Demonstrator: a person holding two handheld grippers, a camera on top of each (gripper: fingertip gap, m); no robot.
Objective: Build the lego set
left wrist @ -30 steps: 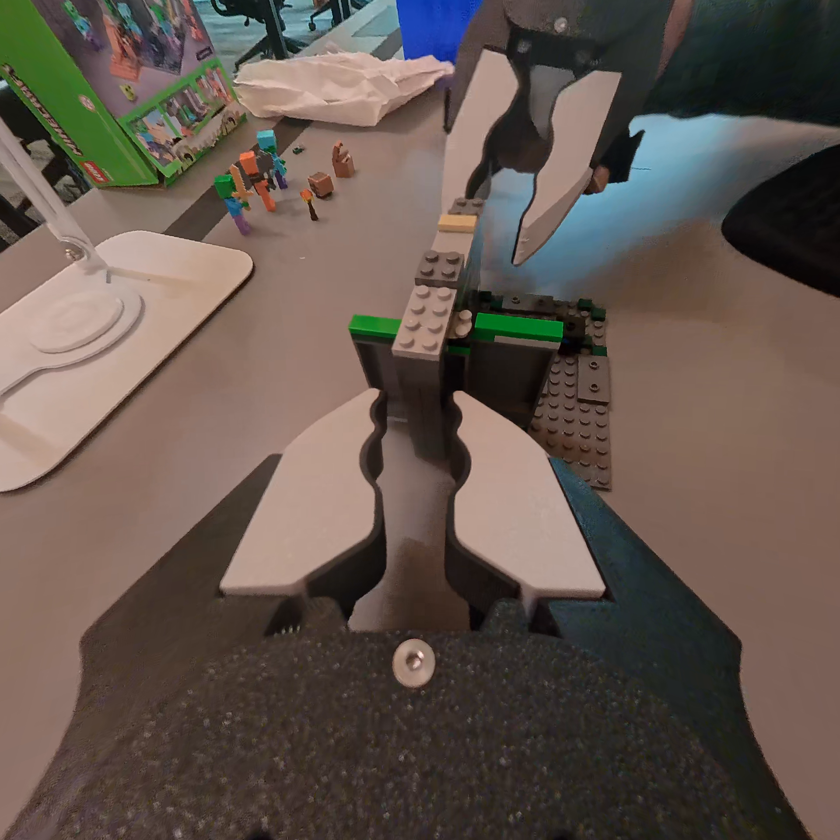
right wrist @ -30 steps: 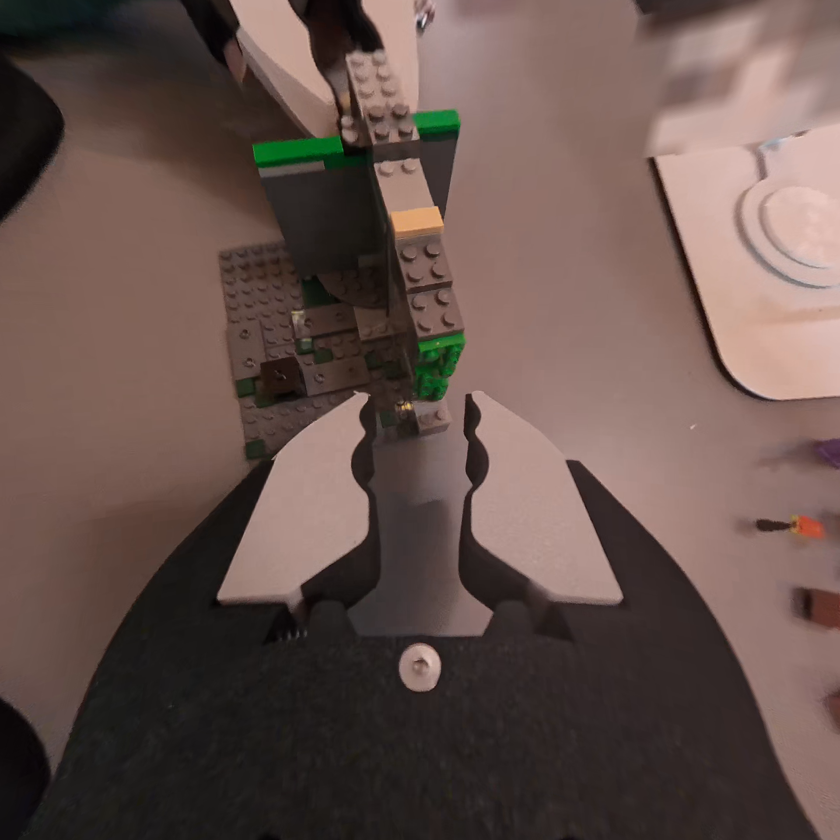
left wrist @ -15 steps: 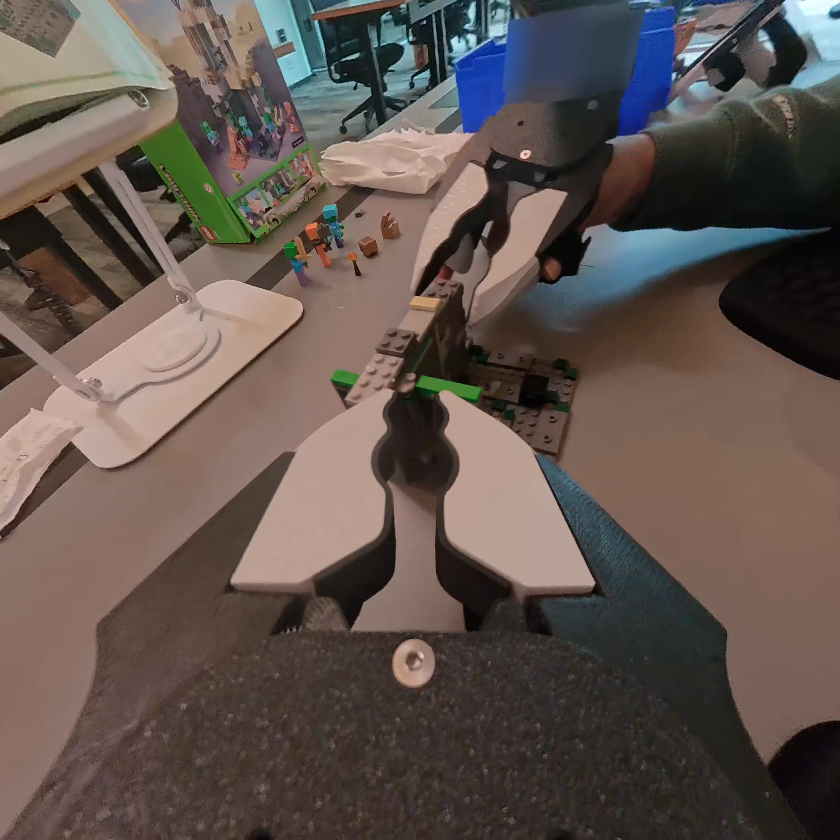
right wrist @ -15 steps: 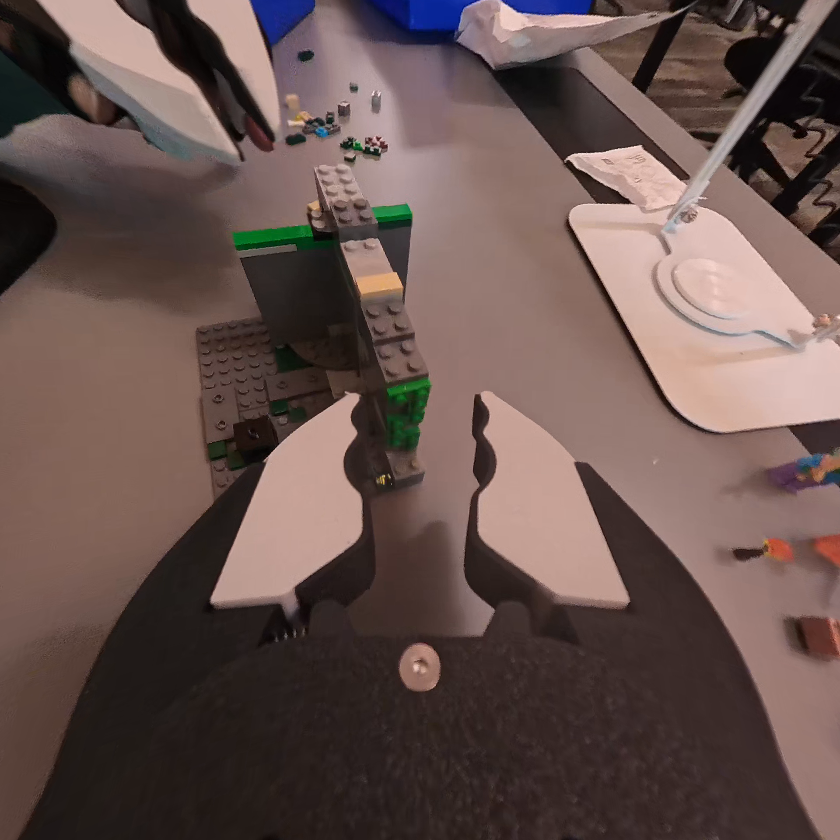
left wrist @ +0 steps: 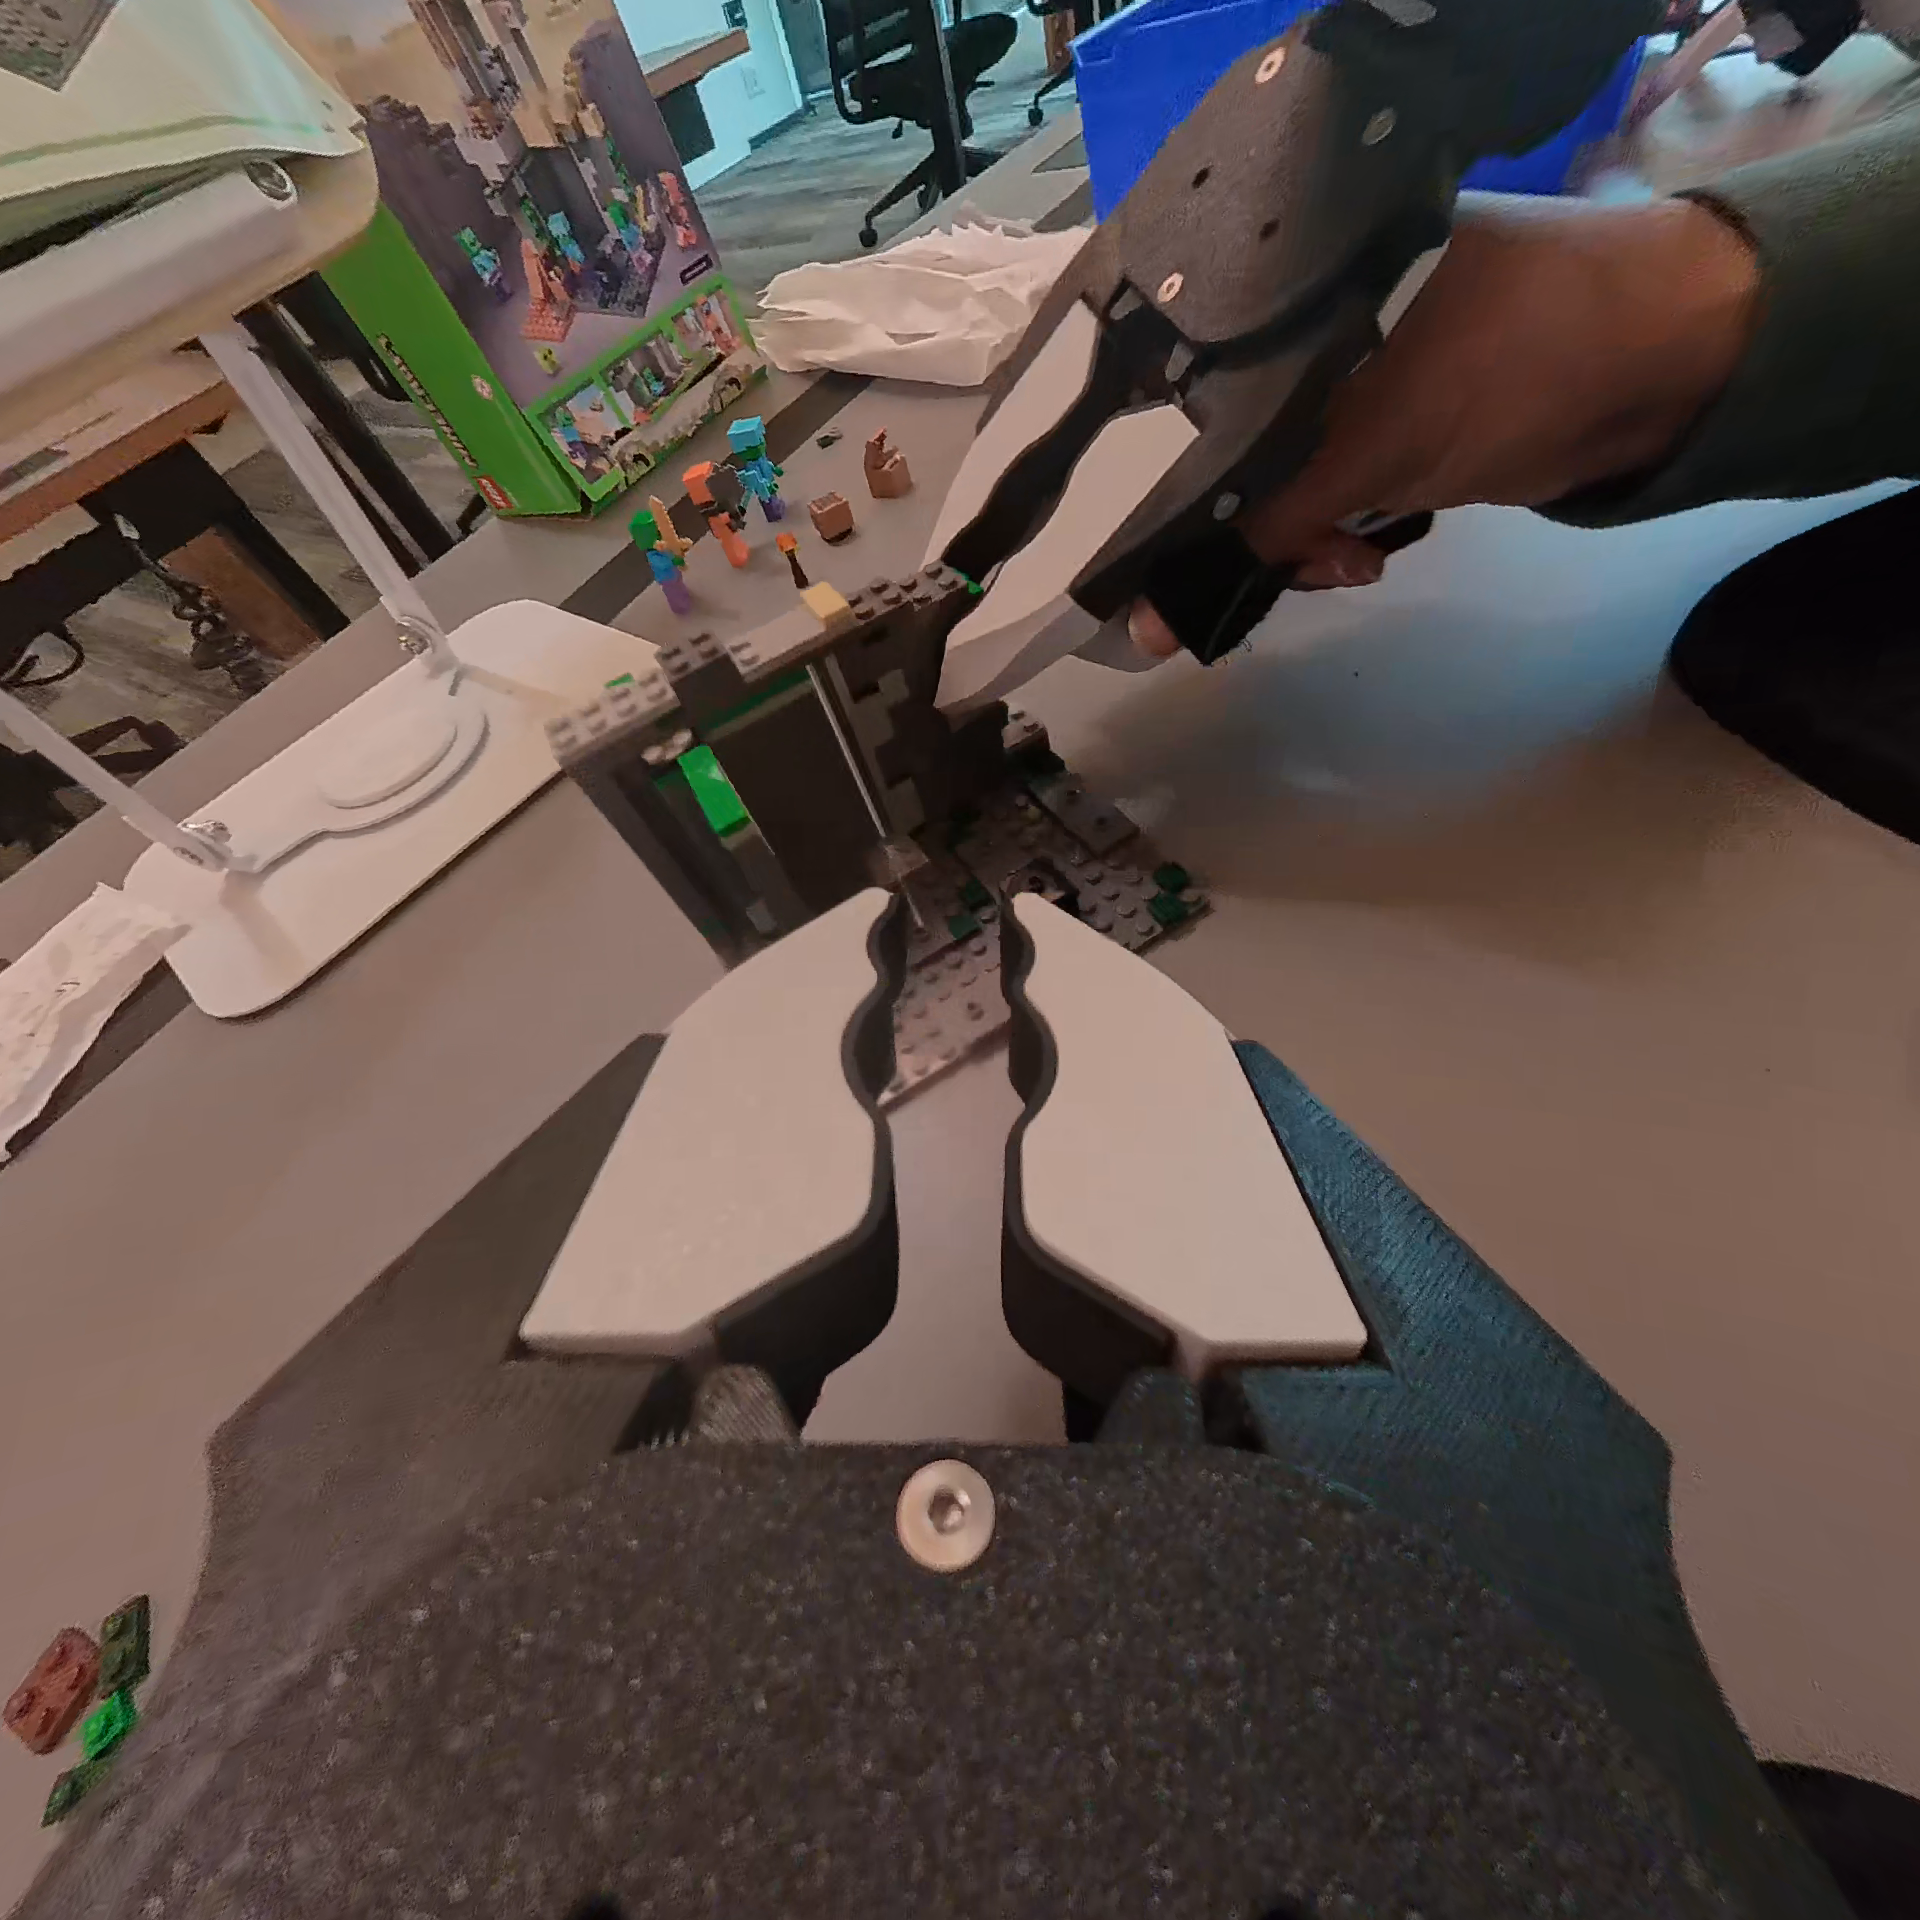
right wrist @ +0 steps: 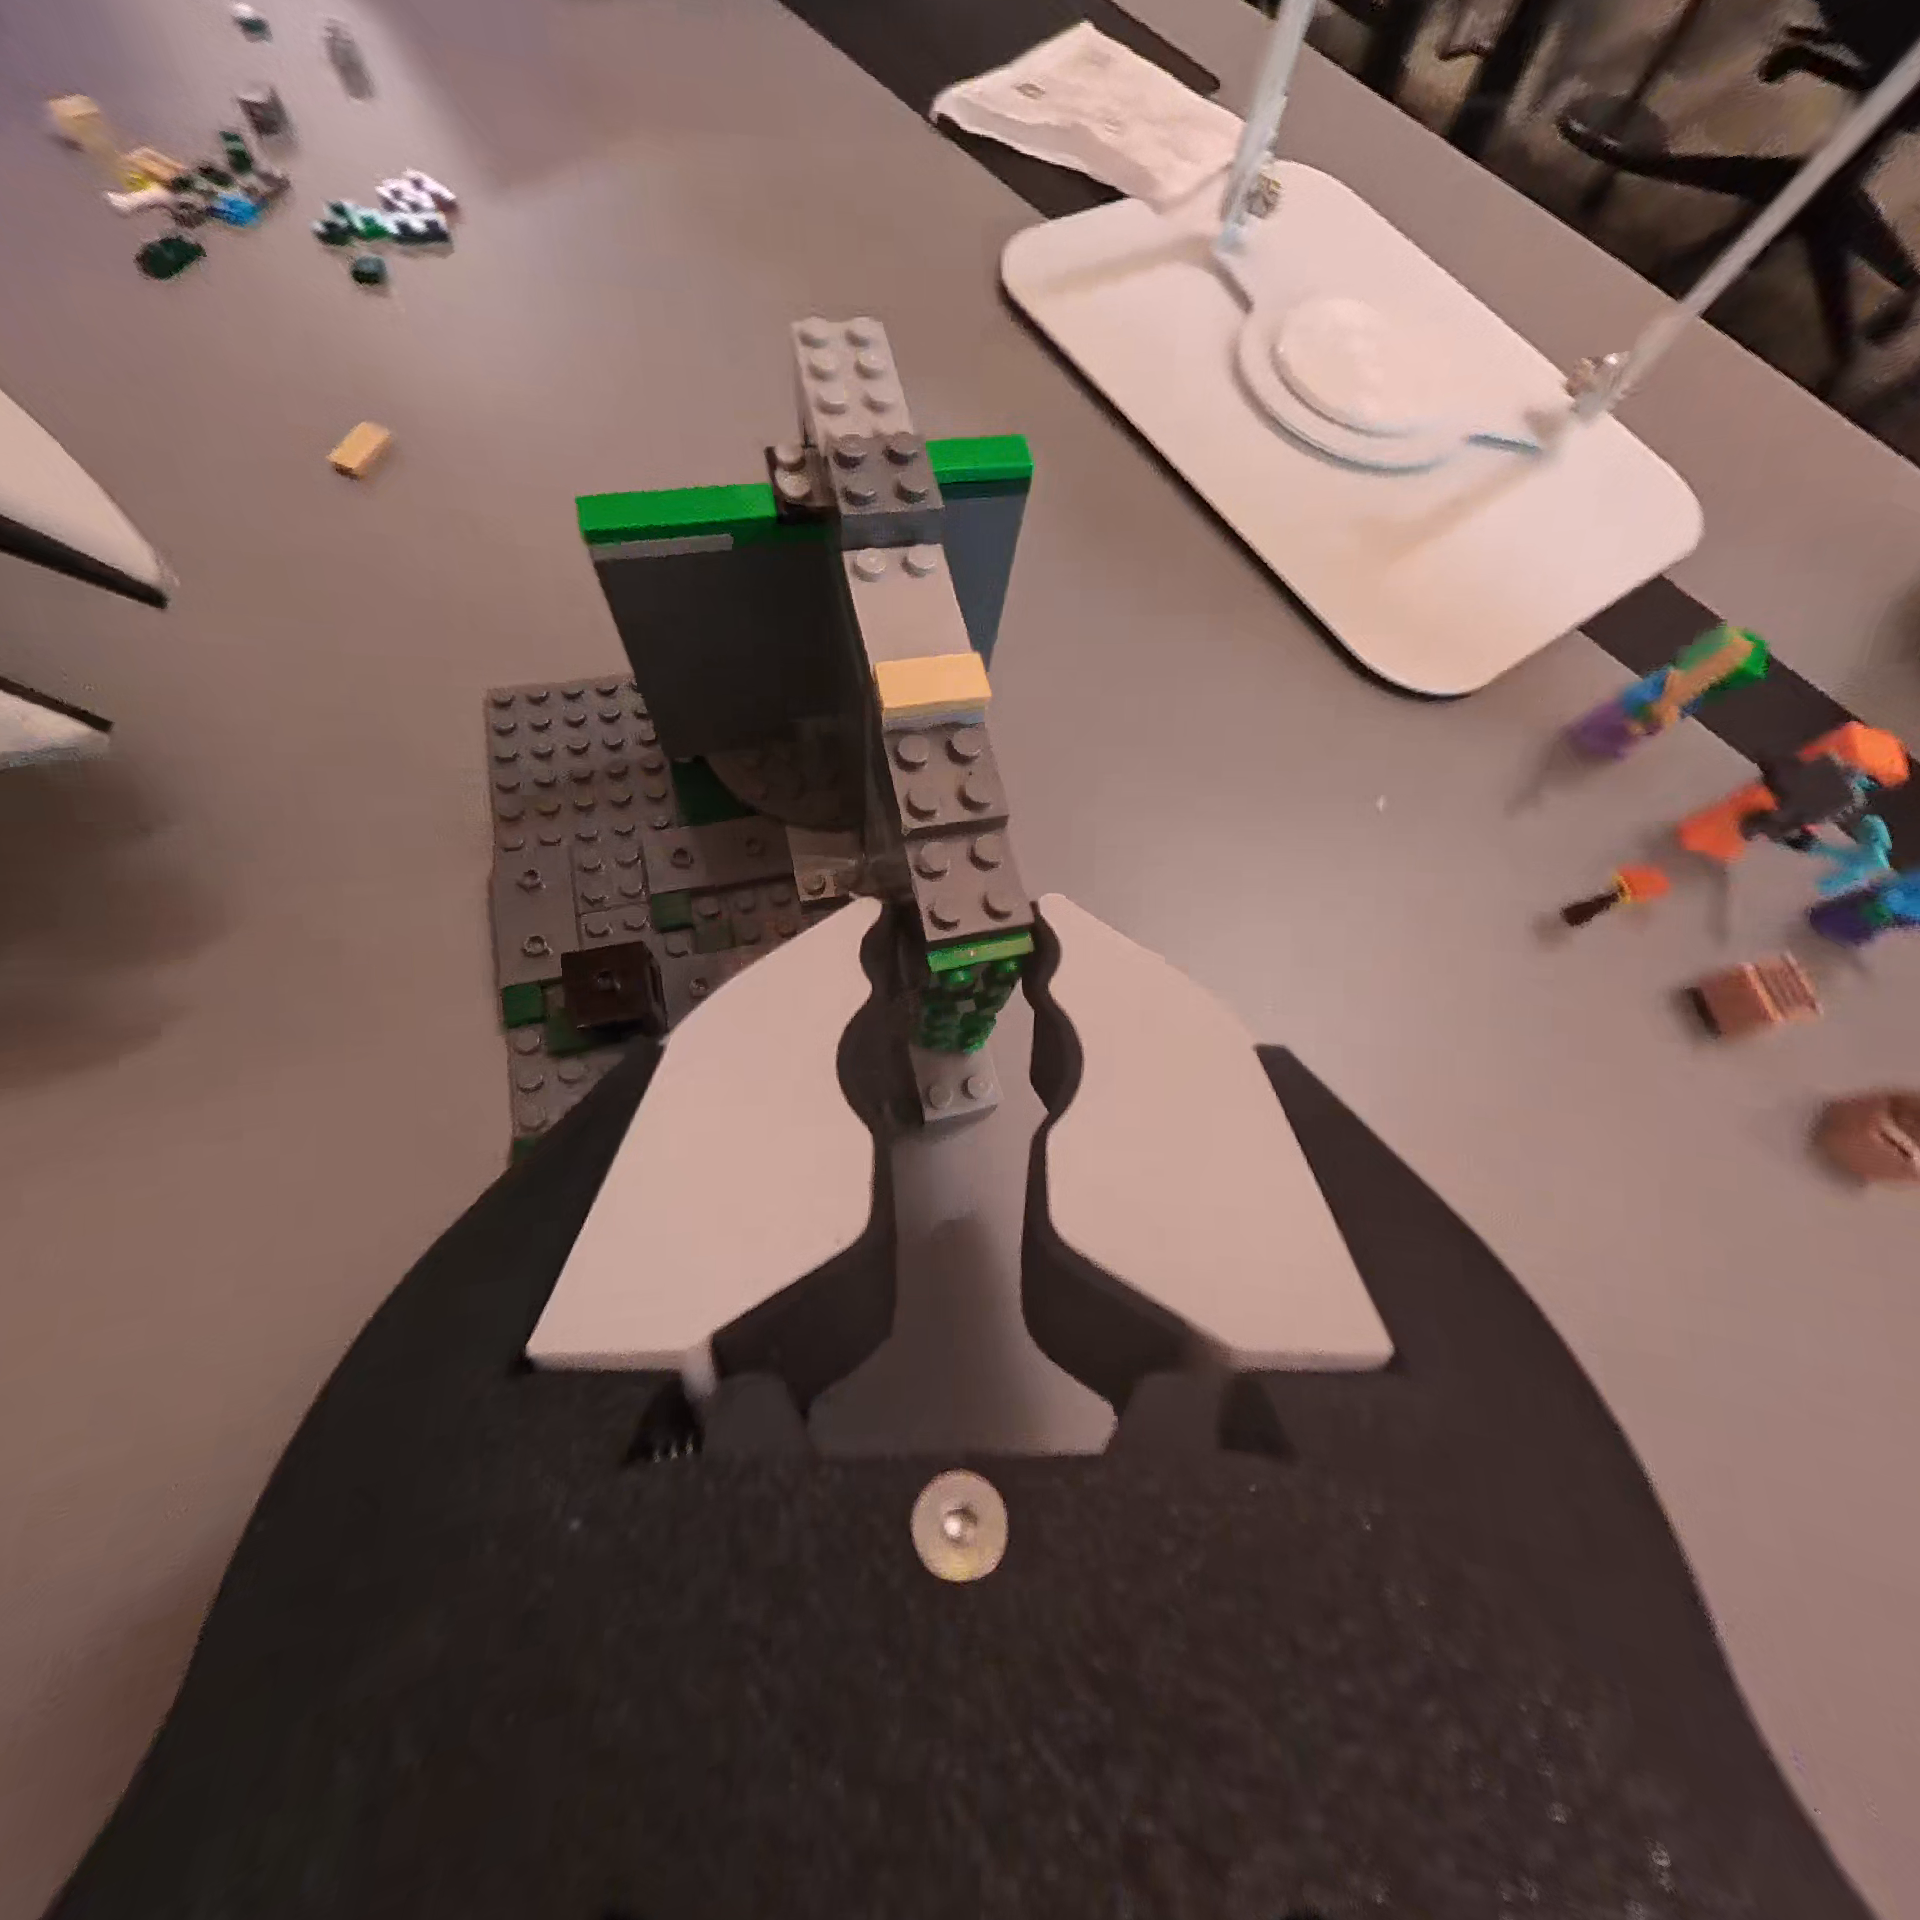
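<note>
The lego build [left wrist: 790, 748] is a tall grey wall with green trim standing on a dark grey baseplate [left wrist: 1081, 883]; it also shows in the right wrist view [right wrist: 727, 644]. My right gripper [right wrist: 961, 925] is shut on the green and grey end of the wall. In the left wrist view it [left wrist: 945, 634] straddles the wall's far top corner. My left gripper [left wrist: 951, 914] is open with a narrow gap and empty, hovering off the baseplate's near corner. Its fingers [right wrist: 62, 509] show at the left edge, apart from the build.
Minifigures [left wrist: 717, 509] and brown pieces [right wrist: 1756, 997] stand beyond the build. The green set box [left wrist: 551, 312], a white lamp base [right wrist: 1351, 436] and crumpled white paper [left wrist: 914, 312] are nearby. Loose small pieces [right wrist: 270, 208] and a tan brick [right wrist: 361, 449] lie on the grey table. About 12 centimeters separates my left fingertips from my right. My left gripper's tips are some 15 centimeters from the tan brick [right wrist: 361, 449].
My left gripper has let go of the wall's end and drawn back. My right gripper has moved in and closed on the wall's green end.
</note>
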